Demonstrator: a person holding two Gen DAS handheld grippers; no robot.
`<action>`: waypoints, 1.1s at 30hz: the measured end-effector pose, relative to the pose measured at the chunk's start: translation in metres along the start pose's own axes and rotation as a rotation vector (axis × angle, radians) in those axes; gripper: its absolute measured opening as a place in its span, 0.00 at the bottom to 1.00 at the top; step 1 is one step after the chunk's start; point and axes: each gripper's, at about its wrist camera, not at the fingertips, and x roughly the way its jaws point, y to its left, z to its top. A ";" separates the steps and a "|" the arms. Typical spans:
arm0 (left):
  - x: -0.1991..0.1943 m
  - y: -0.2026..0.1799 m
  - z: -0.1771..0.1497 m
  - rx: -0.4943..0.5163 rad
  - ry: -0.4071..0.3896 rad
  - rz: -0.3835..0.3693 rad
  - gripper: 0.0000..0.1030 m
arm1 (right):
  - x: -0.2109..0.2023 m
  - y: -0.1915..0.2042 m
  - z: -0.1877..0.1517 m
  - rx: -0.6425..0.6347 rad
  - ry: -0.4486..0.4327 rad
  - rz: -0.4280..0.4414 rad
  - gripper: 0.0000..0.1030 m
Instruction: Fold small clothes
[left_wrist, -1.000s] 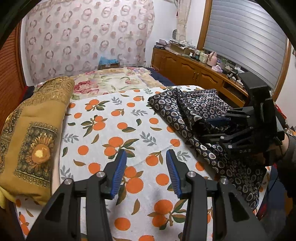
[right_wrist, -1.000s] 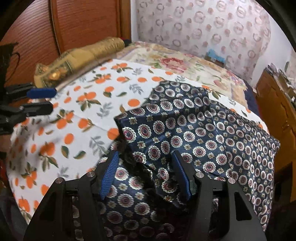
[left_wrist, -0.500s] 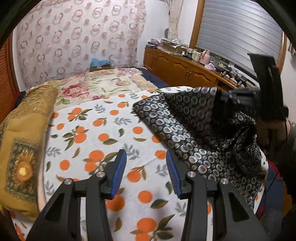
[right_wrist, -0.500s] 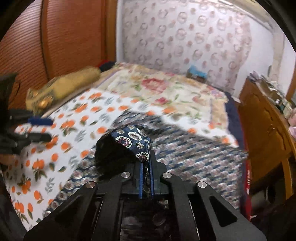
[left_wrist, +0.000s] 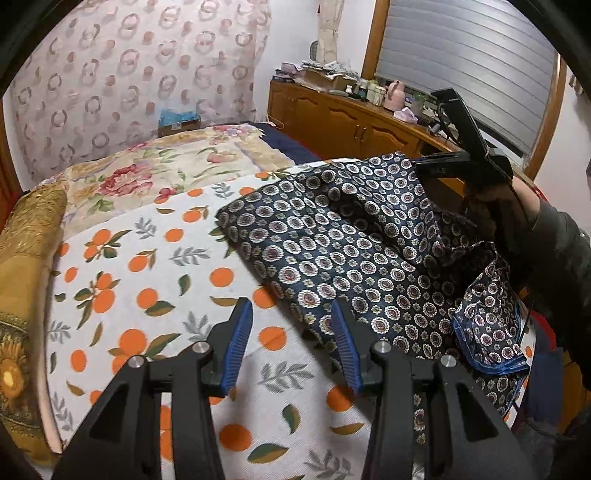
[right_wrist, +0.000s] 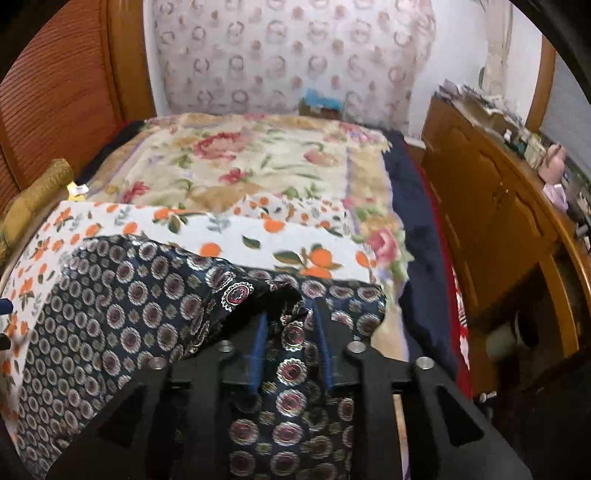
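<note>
A dark blue garment (left_wrist: 332, 251) with round medallion print lies spread over the right half of the bed. One corner of it is turned back near the bed's edge. My left gripper (left_wrist: 291, 339) hovers open above the sheet, its right pad over the garment's near edge, nothing between its pads. My right gripper (right_wrist: 290, 332) is at the garment's far right corner; its jaws are opening with a fold of the garment (right_wrist: 129, 314) hanging loosely between them. In the left wrist view the right gripper (left_wrist: 424, 168) shows in a person's gloved hand (left_wrist: 491, 206).
An orange-print sheet (left_wrist: 147, 277) covers the near part of the bed, a floral quilt (left_wrist: 147, 173) the far part. A gold pillow (left_wrist: 26, 277) lies along the left side. A wooden cabinet (left_wrist: 351, 125) with clutter stands right of the bed, a wooden panel (right_wrist: 55, 110) to the left.
The right gripper shut on a fold of the garment, carried it to the far right and spread the cloth out; its jaws now stand apart. The left gripper moved toward the garment's near edge.
</note>
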 end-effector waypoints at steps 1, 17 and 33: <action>0.002 -0.002 0.000 0.001 0.004 -0.001 0.42 | -0.004 -0.002 -0.001 -0.002 -0.010 -0.017 0.32; 0.037 -0.016 -0.007 0.035 0.074 0.020 0.42 | -0.084 0.044 -0.045 -0.020 -0.097 0.114 0.35; 0.047 -0.027 -0.012 0.112 0.073 0.061 0.58 | -0.107 0.103 -0.096 -0.051 -0.036 0.192 0.42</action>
